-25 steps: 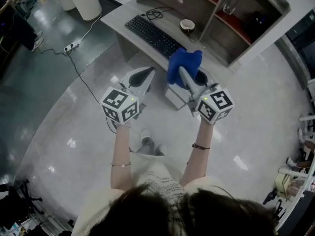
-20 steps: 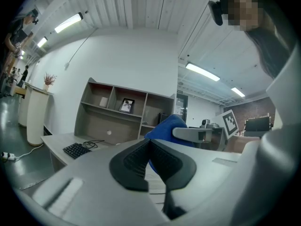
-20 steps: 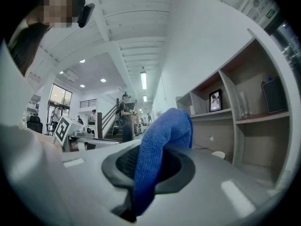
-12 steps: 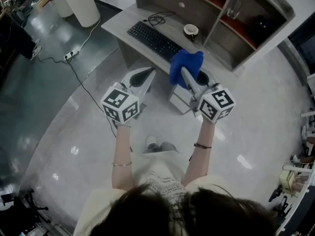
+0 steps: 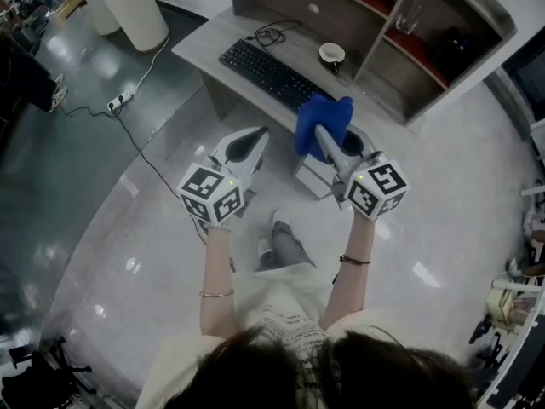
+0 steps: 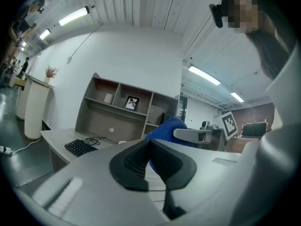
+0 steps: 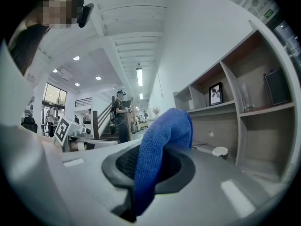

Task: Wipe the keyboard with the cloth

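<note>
Right gripper (image 7: 148,167) is clamped on the blue cloth (image 7: 164,133), which stands up from between its jaws and folds over their tips. Left gripper (image 6: 152,160) has its jaws pressed together with nothing between them. Both hang above the floor (image 5: 128,203), short of the desk (image 5: 209,37) and well apart from the black keyboard (image 5: 268,73), which lies on the desk top near a coiled cable (image 5: 269,32). A white cup (image 5: 331,54) stands on the desk past the keyboard's far end; its inside looks dark, and I cannot tell what it contains. In the shelf unit (image 7: 230,86) behind, one compartment holds a framed picture (image 7: 216,93). The next holds a clear glass (image 7: 244,97) and a dark boxy object (image 7: 275,86).
</note>
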The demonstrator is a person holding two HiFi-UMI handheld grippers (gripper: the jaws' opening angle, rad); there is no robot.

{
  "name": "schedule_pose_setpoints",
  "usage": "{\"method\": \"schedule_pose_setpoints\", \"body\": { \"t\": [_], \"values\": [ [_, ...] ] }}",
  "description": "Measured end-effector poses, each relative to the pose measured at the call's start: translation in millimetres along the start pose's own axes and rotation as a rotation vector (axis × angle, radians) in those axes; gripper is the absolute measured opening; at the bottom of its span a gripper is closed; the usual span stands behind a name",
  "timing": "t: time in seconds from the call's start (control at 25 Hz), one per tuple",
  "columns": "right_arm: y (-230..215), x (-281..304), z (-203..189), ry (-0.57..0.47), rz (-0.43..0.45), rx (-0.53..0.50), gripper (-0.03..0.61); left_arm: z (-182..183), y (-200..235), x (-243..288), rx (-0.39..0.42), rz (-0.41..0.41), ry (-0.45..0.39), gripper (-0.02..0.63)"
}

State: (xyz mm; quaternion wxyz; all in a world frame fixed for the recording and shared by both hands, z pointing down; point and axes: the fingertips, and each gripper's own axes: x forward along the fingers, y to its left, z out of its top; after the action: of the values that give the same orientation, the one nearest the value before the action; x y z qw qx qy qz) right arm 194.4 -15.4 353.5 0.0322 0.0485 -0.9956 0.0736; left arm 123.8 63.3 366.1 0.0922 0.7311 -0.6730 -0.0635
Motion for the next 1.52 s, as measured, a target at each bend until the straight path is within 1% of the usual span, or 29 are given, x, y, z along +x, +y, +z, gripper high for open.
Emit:
{"method": "schedule_pose_setpoints", "body": {
  "t": [0.16, 0.32, 0.48, 0.68, 0.92, 1.04, 1.28, 1.52],
  "values": [
    [-12, 10, -8, 0.02, -0.005, 0.012, 0.058, -7, 11, 13, -0.028, -0.003, 0.009, -0.012],
    [-29, 22, -9, 0.028, -0.01, 0.022, 0.058, -8, 23, 31, -0.034, -0.01, 0.02, -0.012],
    [-43, 36, -4, 0.031, -0.003, 0.016, 0.058, -2, 36, 48, -0.038, -0.015, 0.016, -0.012],
    [-70, 56, 9, 0.022, 0.004, 0.015, 0.058, 9, 52, 77, -0.025, -0.026, 0.013, -0.012],
    [-95, 82, 16, 0.019, 0.038, 0.026, 0.058, 18, 78, 101, -0.023, -0.011, 0.01, -0.012],
    [-106, 92, 17, 0.034, 0.057, 0.029, 0.058, 19, 88, 114, -0.029, -0.004, 0.012, -0.012],
    [-133, 102, 14, 0.055, 0.077, 0.051, 0.058, 14, 96, 145, -0.053, -0.013, 0.029, -0.012],
    [-160, 109, 5, 0.065, 0.064, 0.077, 0.058, 2, 102, 170, -0.06, -0.023, 0.071, -0.012]
  ]
}}
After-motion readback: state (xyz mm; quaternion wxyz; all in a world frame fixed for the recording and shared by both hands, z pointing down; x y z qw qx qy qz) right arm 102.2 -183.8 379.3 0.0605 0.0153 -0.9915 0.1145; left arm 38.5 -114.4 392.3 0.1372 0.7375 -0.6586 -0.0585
